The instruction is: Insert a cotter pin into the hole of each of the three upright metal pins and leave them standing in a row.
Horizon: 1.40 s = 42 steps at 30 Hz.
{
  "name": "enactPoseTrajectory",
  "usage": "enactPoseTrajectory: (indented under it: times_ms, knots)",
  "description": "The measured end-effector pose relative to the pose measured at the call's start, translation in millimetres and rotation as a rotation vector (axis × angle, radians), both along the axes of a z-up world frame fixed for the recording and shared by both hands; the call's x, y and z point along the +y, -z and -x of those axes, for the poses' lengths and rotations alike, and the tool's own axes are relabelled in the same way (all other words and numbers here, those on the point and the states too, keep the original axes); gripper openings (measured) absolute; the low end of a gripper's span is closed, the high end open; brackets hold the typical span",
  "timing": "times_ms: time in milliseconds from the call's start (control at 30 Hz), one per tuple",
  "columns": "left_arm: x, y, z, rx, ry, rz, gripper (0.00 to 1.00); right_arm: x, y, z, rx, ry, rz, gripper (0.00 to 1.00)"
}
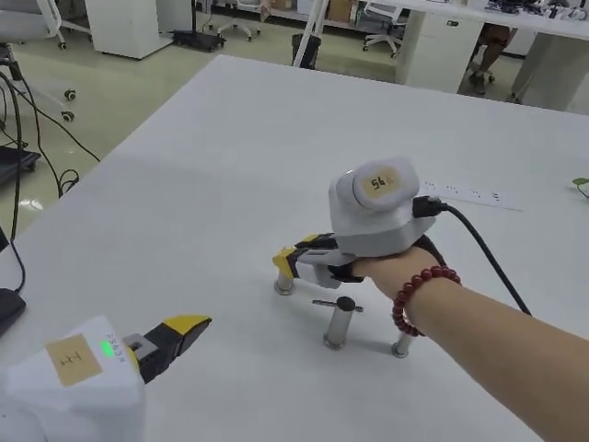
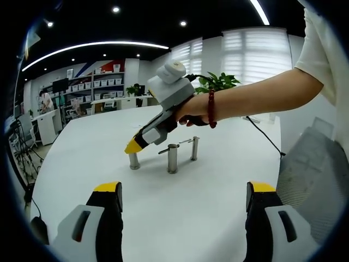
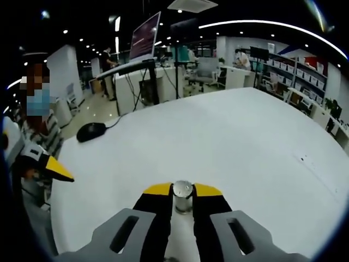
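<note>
Three short upright metal pins stand in a row on the white table (image 1: 202, 184). My right gripper (image 1: 287, 261), held by a hand with a bead bracelet, is shut on the top of the left pin (image 1: 284, 284), whose round head (image 3: 182, 195) sits between the yellow jaws. The middle pin (image 1: 338, 324) carries a thin cotter pin (image 1: 324, 303) through its top. The wrist partly hides the right pin (image 1: 401, 346). The left gripper view shows the row (image 2: 173, 158) beyond my left gripper (image 2: 182, 196), which is open and holds nothing. In the head view the left gripper (image 1: 179, 333) is near the front left.
A white power strip (image 1: 465, 193) lies at the back right, and the right gripper's black cable (image 1: 479, 244) trails across the table. A dark computer mouse (image 3: 90, 131) lies near the table's far edge. Office desks and chairs stand beyond the table.
</note>
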<state>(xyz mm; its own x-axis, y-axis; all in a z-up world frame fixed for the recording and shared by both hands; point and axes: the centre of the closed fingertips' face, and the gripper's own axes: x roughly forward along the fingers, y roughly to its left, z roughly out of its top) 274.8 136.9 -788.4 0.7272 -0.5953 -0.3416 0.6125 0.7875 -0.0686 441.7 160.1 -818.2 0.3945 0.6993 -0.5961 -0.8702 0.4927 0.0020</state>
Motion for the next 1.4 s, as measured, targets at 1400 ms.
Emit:
enactPoseTrajectory:
  times_ms: [1400]
  knots:
    - [12.1,-13.3,2.6,-0.030,-0.072,0.026,0.97,-2.9,-32.2,119.7,0.032,-0.276,-0.035,0.13]
